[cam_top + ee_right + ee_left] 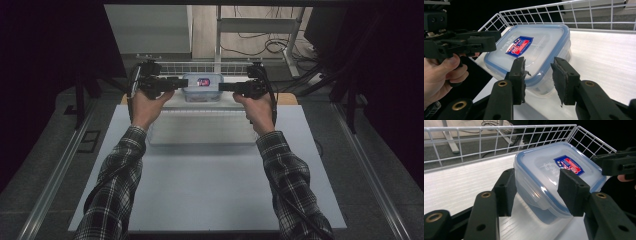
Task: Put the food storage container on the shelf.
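Lidded plastic container (pixel 202 86) between left tongs (pixel 176 83) and right tongs (pixel 223 86), both open.

Clear lidded plastic container (pixel 202 86), blue seal, red-blue label, flat on shelf.

Setting: a lab or test station. Evidence: a plain white table (pixel 210 180) framed by black curtains (pixel 50 50) on both sides; metal rails (pixel 55 175) along the grey floor; loose cables (pixel 260 42) on the floor beyond; bare desk legs (pixel 218 30) behind; a white wire rack (pixel 499 137) at the table's far edge.
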Available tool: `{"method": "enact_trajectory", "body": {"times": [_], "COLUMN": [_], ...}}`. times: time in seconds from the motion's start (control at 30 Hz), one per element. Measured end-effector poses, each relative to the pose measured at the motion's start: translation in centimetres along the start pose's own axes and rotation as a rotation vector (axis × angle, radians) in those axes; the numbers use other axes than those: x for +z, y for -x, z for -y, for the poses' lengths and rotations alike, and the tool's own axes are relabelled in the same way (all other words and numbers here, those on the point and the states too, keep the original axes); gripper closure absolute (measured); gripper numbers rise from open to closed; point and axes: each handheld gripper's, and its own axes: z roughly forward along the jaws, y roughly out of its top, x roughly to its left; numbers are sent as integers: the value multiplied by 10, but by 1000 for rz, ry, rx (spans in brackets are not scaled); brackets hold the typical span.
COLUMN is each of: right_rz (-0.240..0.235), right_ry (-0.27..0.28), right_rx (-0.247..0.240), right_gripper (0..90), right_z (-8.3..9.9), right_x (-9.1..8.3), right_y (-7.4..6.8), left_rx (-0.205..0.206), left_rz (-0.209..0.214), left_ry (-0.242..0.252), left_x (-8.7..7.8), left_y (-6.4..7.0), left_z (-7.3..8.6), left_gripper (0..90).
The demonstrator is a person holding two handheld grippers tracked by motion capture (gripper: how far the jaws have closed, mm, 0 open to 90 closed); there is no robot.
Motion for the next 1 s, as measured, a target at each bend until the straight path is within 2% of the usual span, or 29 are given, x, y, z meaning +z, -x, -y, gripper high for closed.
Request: {"method": "enact_trajectory", "body": {"times": [0.07, 0.13, 0.23, 0.3, 0.33, 0.43, 0.5, 0.57, 0.63, 0.67, 0.83, 1.0], "right_rz": [-7, -10, -8, -8, -17, -12, -6, -4, 1, -1, 6, 23], "right_ry": [4, 11, 35, 50, 48, 48, 46, 45, 43, 40, 21, -1], "right_rx": [-10, -11, -37, -55, -53, -77, -91, -109, -115, -116, -131, -173], "right_gripper": [584, 567, 483, 421, 387, 321, 268, 232, 211, 207, 179, 177], "right_z": [0, 0, -1, -1, -1, 3, 6, 9, 11, 12, 19, 24], "right_x": [-2, -3, -7, -10, -10, -11, -10, -10, -10, -10, -10, -11], "right_y": [-1, -2, -4, -4, -4, -4, -5, -6, -7, -8, -12, -18], "left_rx": [23, 23, 34, 50, 55, 77, 103, 137, 164, 182, 176, 177], "left_rz": [-13, 8, 35, 37, 41, 47, 54, 44, 49, 38, 35, 43], "left_ry": [-5, -12, -8, -3, -5, -6, -20, -33, -62, -70, -73, -62], "left_x": [-1, -3, -6, -9, -10, -11, -11, -11, -12, -12, -17, -25], "left_y": [2, 3, 5, 8, 9, 12, 16, 20, 24, 25, 25, 25], "left_z": [0, -2, -4, -4, -3, -1, 3, 6, 10, 12, 19, 30], "left_gripper": [449, 433, 376, 322, 275, 233, 176, 137, 109, 102, 68, 42]}}
